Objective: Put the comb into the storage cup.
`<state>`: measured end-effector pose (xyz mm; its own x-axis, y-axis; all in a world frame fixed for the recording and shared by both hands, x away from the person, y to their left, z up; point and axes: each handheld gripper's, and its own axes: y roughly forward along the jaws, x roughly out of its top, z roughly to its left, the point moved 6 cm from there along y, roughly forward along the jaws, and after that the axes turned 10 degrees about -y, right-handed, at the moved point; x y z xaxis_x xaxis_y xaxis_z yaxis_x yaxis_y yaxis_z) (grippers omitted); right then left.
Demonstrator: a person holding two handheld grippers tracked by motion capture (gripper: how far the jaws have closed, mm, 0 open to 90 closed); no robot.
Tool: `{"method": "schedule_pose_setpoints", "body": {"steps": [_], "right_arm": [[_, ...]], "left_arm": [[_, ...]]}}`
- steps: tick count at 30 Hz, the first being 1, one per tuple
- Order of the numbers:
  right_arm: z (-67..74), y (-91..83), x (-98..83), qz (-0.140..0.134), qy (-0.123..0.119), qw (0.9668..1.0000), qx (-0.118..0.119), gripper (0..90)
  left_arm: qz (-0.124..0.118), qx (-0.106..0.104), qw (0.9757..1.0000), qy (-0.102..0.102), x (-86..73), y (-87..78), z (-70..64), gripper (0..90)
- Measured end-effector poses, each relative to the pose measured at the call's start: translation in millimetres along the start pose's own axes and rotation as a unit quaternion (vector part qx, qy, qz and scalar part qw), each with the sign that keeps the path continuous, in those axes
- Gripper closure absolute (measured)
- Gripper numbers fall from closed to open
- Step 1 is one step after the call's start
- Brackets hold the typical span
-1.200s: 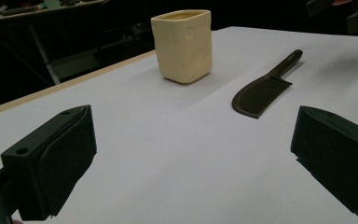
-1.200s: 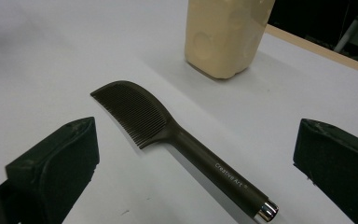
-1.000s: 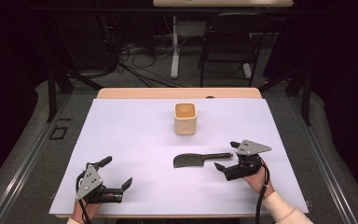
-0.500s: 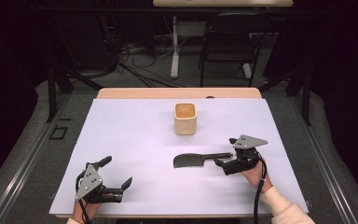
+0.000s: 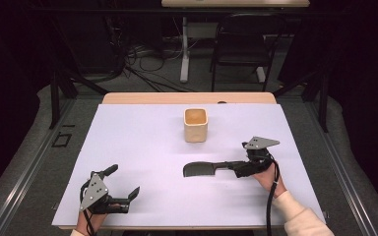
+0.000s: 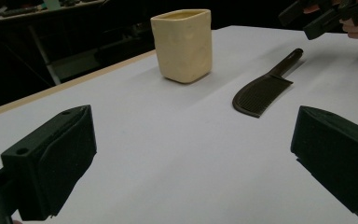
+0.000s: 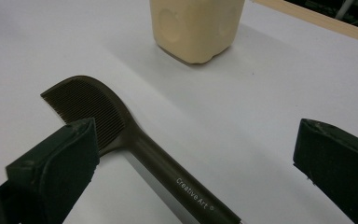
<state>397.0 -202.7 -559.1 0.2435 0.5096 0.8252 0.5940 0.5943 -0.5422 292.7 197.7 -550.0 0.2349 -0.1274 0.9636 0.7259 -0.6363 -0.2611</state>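
comb [image 5: 205, 170] lies flat on the white tabletop [image 5: 142, 142], in front of the cream cup [image 5: 195, 125] and apart from it, its toothed head pointing to the left and its handle running right. right gripper [image 5: 240, 169] is at the handle end; in the right gripper view its fingers [image 7: 56, 172] are spread wide on either side of the handle, which bears the words "creative art", gripping nothing. left gripper [image 5: 123, 189] rests at the near left corner of the tabletop, well apart from the comb, fingers [image 6: 51, 163] wide open and empty, facing the cup and comb.
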Motion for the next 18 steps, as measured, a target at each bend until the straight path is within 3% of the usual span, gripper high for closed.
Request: {"method": "schedule_pose_setpoints", "body": {"steps": [3,5,9,11,13,16,18], "right_arm": [[-3.1,1.9,-0.1,0.004,0.004,1.0,-0.003,0.2],[-5.9,3.1,-1.1,0.009,0.008,0.9999,-0.005,9.8],[-8.8,4.5,-2.8,0.017,0.01,0.9998,-0.009,17.7],[-11.6,5.3,-4.5,0.022,0.009,0.9996,-0.016,26.2],[-15.3,5.0,-7.0,0.029,0.009,0.9993,-0.023,43.6],[-18.6,4.4,-10.3,0.041,0.007,0.9987,-0.029,61.2],[-19.0,4.3,-11.7,0.046,0.002,0.9986,-0.025,65.6]], "left_arm": [[0.001,0.0,1.0,0.001,0.0,0.0,0.1,0.0],[0.0,0.0,1.0,0.0,0.0,-0.1,0.1,0.0],[0.001,0.0,1.0,0.001,0.0,0.0,0.1,0.0],[0.0,0.0,1.0,0.001,0.0,-0.1,0.0,0.0],[0.001,0.0,1.0,0.0,-0.1,-0.1,0.0,0.0],[0.001,0.0,1.0,0.001,-0.1,0.0,0.2,0.0],[0.002,0.0,1.0,0.001,-0.2,0.0,0.2,0.0]]}}
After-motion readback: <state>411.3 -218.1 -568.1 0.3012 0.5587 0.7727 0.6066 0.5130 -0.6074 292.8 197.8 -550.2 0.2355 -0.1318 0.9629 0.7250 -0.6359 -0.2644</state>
